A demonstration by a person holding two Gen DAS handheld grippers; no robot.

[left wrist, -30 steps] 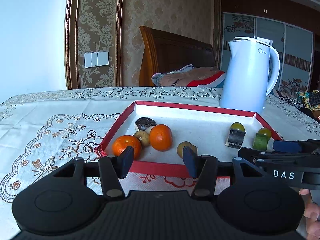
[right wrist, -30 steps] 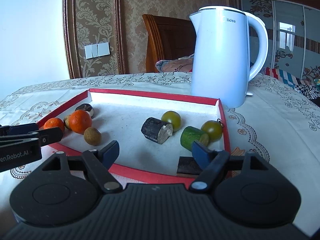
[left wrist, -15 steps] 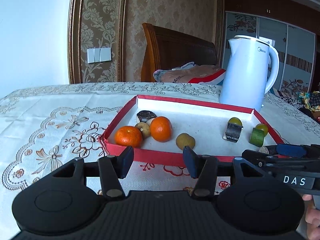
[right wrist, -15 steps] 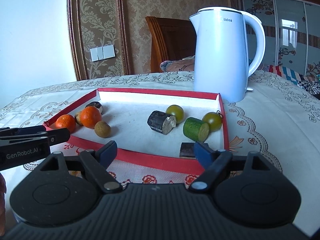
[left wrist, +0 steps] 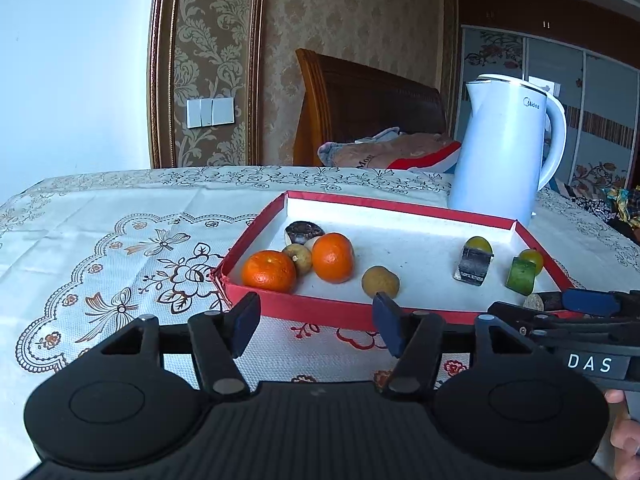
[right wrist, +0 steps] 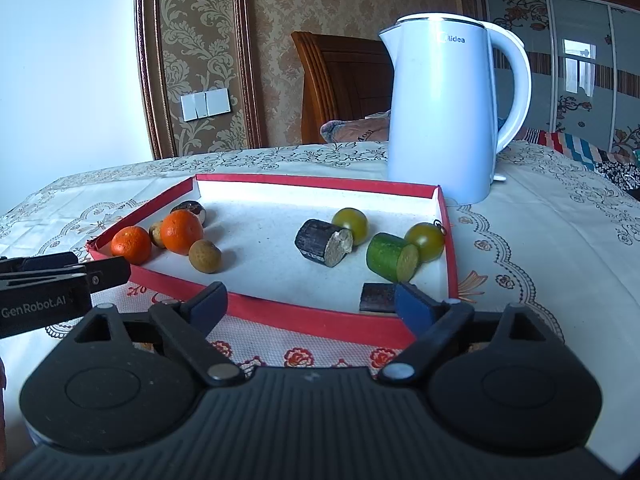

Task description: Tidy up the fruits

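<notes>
A red-rimmed white tray [left wrist: 400, 208] [right wrist: 316, 316] holds the fruit. At its left lie two oranges [left wrist: 269, 271] [right wrist: 181, 231], a dark chestnut-like piece [left wrist: 303, 231] and small brown fruits [left wrist: 380, 281] [right wrist: 205, 256]. At its right are two green tomatoes [right wrist: 351, 220], a dark cane piece [right wrist: 324, 242], a green cane piece [right wrist: 392, 257] and a flat dark piece [right wrist: 376, 297]. My left gripper [left wrist: 316, 322] hovers before the tray's near rim, its jaws opening with nothing between them. My right gripper [right wrist: 310, 304] stands before the near right rim, jaws opening wide and empty.
A tall white electric kettle [right wrist: 444, 108] stands just behind the tray's far right corner. A floral lace tablecloth [left wrist: 120, 248] covers the table. A wooden chair back [left wrist: 360, 108] and folded cloth sit behind. A hand [left wrist: 624, 436] shows at the lower right.
Both grippers have drawn back from the tray, their fingertips now outside its near rim. Both pairs of jaws have spread wider. The fruit has not moved.
</notes>
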